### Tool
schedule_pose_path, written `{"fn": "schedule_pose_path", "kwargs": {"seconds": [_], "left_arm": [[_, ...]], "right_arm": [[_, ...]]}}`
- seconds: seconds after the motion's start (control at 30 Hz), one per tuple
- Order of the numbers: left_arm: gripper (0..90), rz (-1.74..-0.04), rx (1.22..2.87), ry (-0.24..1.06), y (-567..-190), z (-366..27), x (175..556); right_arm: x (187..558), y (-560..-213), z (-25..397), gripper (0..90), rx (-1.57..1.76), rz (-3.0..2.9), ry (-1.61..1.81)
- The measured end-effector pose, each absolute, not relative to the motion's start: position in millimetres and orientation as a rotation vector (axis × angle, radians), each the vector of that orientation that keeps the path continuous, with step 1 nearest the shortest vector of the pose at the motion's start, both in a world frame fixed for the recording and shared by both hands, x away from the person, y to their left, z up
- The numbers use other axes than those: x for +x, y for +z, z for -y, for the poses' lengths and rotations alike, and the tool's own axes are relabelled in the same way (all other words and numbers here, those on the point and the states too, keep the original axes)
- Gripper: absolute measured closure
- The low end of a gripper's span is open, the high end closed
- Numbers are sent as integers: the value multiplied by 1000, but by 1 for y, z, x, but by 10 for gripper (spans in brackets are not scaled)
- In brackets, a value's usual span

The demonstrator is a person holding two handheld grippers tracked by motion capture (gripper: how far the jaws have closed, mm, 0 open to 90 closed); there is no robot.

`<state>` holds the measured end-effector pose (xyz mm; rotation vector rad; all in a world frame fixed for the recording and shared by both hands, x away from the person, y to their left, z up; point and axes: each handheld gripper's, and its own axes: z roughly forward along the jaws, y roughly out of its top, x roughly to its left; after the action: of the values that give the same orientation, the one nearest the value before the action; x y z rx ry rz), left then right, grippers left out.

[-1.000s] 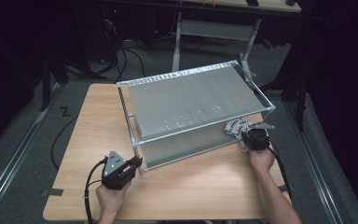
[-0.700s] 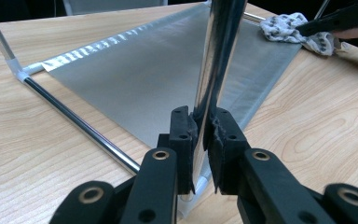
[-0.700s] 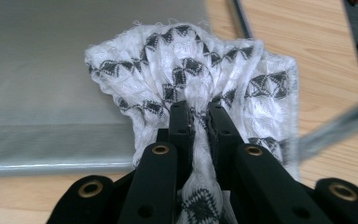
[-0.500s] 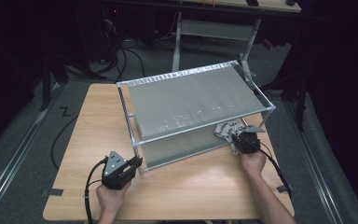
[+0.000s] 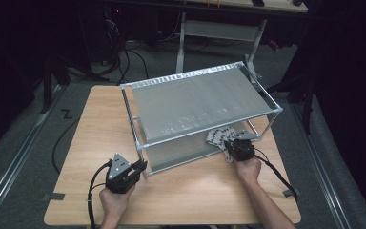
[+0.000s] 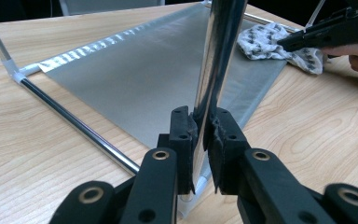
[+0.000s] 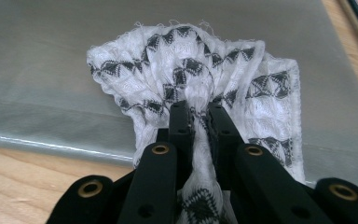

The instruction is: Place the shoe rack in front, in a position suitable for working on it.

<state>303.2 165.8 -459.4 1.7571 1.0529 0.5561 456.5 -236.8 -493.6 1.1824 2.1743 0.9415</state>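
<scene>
While clamped on cloth (image 7: 191, 93), R gripper (image 5: 240, 148) sits at lower shelf (image 6: 158, 74) edge, cloth bulk ahead of jaws; L gripper (image 6: 200, 128) clamped on rack's front post (image 6: 216, 60).

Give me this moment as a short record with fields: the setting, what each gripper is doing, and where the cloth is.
setting: wooden table with a two-tier metal rack
left gripper: fingers shut on the rack's upright front post
right gripper: shut on a patterned cloth
cloth position: front edge of the lower shelf, partly hanging over toward the table
</scene>
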Motion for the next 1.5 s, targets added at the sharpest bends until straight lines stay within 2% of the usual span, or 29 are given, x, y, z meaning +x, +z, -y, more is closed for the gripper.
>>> {"fn": "schedule_pose_path", "kwargs": {"seconds": [0.53,0.83,1.2,1.5], "left_arm": [[803,-1042,1763,551,-459,-160,305],[802,-1041,1768,547,-459,-160,305],[803,-1040,1769,547,-459,-160,305],[803,-1039,1770,544,-459,-160,306]], "right_arm": [[445,-495,229,828,1164,-2203,1014],[452,-493,237,825,1129,-2195,915],[479,-488,290,825,1287,-2074,788],[490,-487,315,823,1388,-1980,732]]}}
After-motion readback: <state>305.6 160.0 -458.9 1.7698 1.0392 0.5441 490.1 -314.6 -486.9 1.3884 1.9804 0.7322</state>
